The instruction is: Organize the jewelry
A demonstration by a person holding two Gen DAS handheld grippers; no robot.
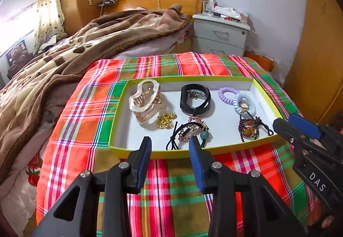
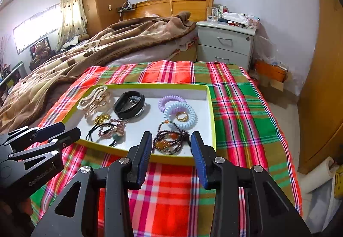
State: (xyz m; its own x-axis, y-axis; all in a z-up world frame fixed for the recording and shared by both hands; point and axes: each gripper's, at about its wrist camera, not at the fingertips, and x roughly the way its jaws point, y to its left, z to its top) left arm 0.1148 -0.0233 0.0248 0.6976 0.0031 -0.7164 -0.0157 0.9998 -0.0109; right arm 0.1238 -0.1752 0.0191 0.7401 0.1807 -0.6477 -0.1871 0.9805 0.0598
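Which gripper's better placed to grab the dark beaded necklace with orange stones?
Right. The right gripper is open, its fingers framing the dark beaded necklace with orange stones. The left gripper sits over the black hair ties, farther along the green-rimmed tray.

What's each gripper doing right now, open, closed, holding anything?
Left gripper: open, holding nothing, near the tray.
Right gripper: open, holding nothing.

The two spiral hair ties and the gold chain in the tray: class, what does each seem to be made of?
Spiral hair ties: apparently smooth, glossy plastic, one lilac, one pale blue; the coiled phone-cord shape and soft sheen suggest it. Gold chain: probably polished metal, judging by its bright yellow glinting links, though gold-coloured plastic cannot be excluded.
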